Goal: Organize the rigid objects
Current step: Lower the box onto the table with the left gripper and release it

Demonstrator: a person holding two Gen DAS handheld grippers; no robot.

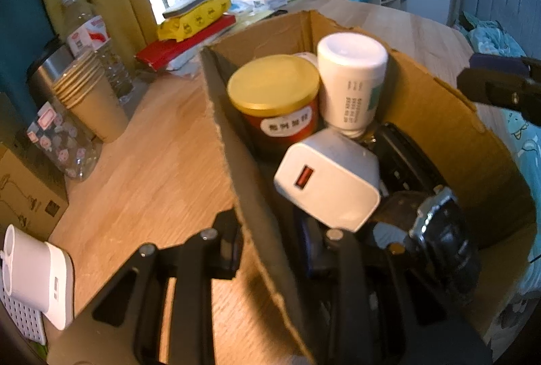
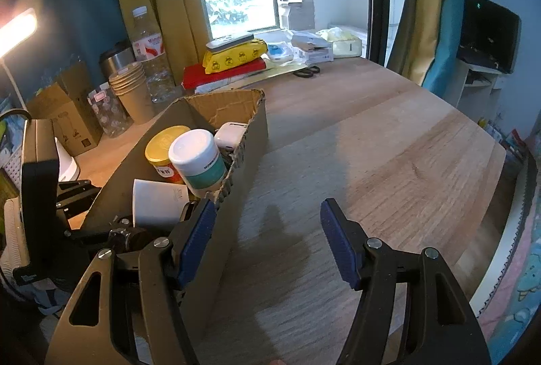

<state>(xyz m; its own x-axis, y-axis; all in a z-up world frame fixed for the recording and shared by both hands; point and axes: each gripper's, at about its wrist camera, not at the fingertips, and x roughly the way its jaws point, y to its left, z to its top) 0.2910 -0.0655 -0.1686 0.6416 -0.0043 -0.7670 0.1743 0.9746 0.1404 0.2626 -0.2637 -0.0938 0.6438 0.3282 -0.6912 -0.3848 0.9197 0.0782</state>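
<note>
Left gripper (image 1: 270,250) seemingly astride box wall (image 1: 236,141)

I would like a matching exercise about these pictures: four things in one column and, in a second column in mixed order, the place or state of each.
Things:
1. yellow-lidded jar
2. white charger
3. paper cups
4. right hand-held gripper

Places or states:
A. stacked on the table, outside the box
B. open, holding nothing
C. upright in the cardboard box, beside the white bottle
D. lying tilted in the box, orange port visible

Pairs: 1-C, 2-D, 3-A, 4-B
</note>
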